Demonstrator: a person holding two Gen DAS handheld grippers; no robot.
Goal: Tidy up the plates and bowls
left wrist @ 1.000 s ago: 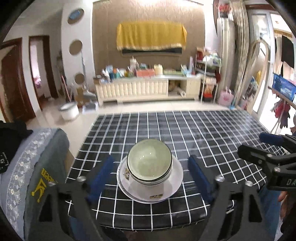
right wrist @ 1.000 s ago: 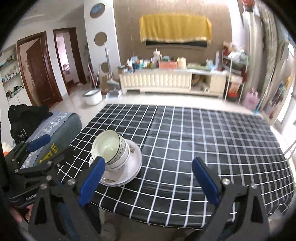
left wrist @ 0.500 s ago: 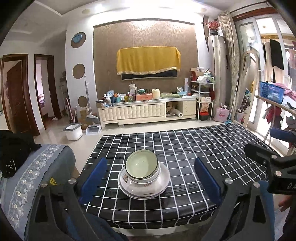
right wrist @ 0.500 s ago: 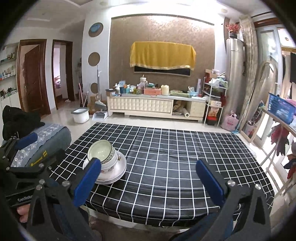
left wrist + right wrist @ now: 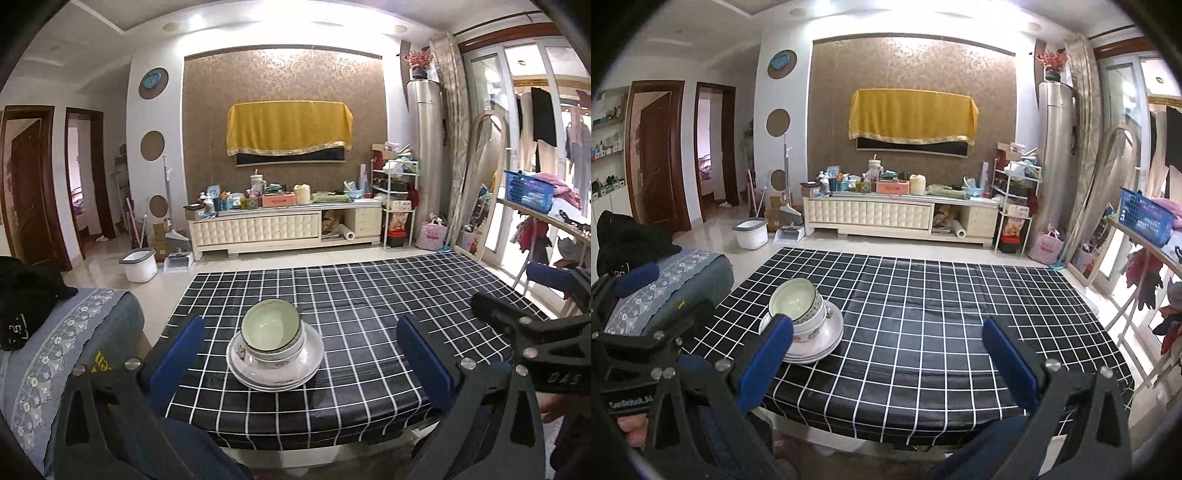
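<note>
Stacked white bowls [image 5: 271, 334] with patterned rims sit on a small stack of white plates [image 5: 310, 363] near the front left of the black checked table [image 5: 369, 314]. The top bowl leans a little. The stack also shows in the right wrist view [image 5: 798, 306] on its plates [image 5: 827, 339]. My left gripper [image 5: 301, 356] is open and empty, held back from the table edge with the stack between its blue fingers. My right gripper [image 5: 890, 360] is open and empty, to the right of the stack.
A grey-blue cushioned seat [image 5: 66, 343] with a black bag [image 5: 26, 295] stands left of the table. A drying rack with a blue basket [image 5: 1145, 218] stands at the right. A TV cabinet [image 5: 284, 229] and a white bin [image 5: 138, 264] lie beyond on the floor.
Both grippers have pulled back and risen away from the table, so the bowl stack looks smaller and farther. The stack has not moved. Both stay open.
</note>
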